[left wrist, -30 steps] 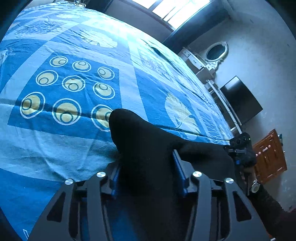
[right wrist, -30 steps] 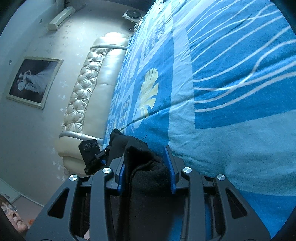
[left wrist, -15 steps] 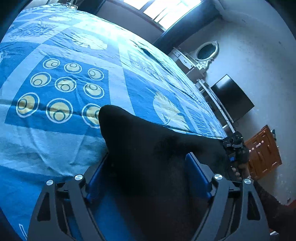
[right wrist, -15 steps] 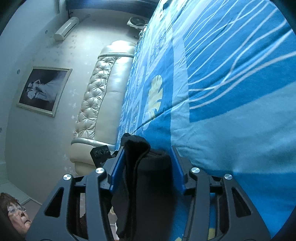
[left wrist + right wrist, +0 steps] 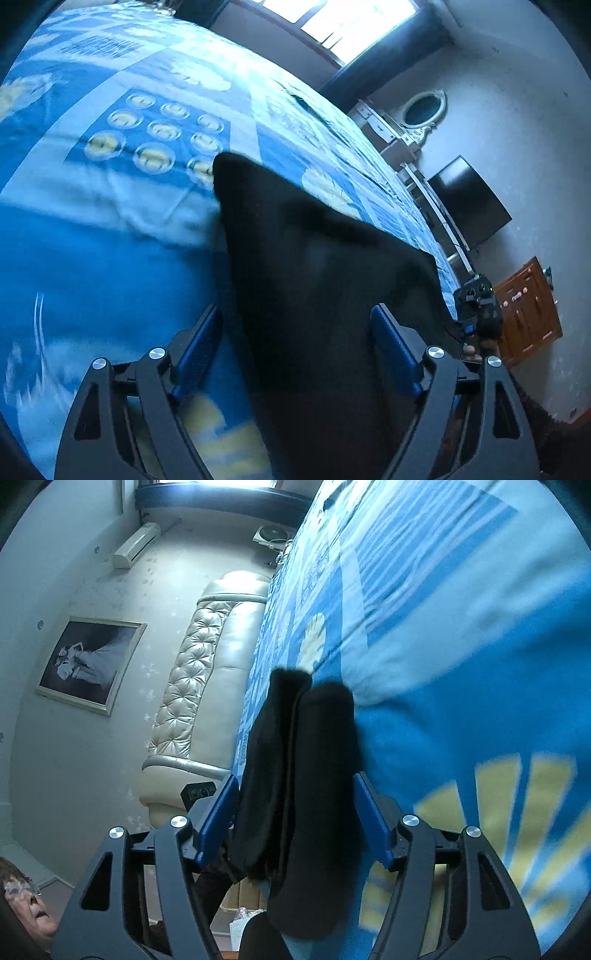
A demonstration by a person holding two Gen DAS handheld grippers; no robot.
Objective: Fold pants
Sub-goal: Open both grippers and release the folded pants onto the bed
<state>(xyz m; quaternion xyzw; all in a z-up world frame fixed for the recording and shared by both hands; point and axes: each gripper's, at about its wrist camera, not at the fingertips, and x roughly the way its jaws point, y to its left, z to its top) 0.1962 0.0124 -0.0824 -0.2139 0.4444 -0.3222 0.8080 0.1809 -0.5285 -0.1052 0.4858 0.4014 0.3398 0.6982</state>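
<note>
**Both grippers let go of the folded pants**

The black pants (image 5: 317,280) lie in a folded bundle near the edge of the bed, on the blue patterned bedspread (image 5: 92,258), one corner reaching up toward the panel of yellow circles. In the right wrist view the same bundle (image 5: 299,775) shows as several stacked layers, thick and rounded at the far end.

A second ago each set of tongs pinched this cloth. Now the left gripper (image 5: 295,332) stands with its blue pads wide apart, clear blue sheet showing between the left pad and the fabric; its jaws have just been opening and the pants lie loosely between them. The right gripper (image 5: 295,805) has just been opening too: its pads sit either side of the stack with a slim gap, no longer squeezing it. Both views are blurred at the edges and the bundle sits further ahead of the fingers than before, so the hands seem to be drawing back.

For the task, this reads as a fold laid down and released; whether another fold is needed I cannot tell.

The left gripper looks down on the bedspread at a slant; the right one lies closer to level along the bed's edge, rolled so the padded headboard (image 5: 207,686) appears on its left. The other gripper's body (image 5: 478,306) shows at the far corner of the pants.
</note>
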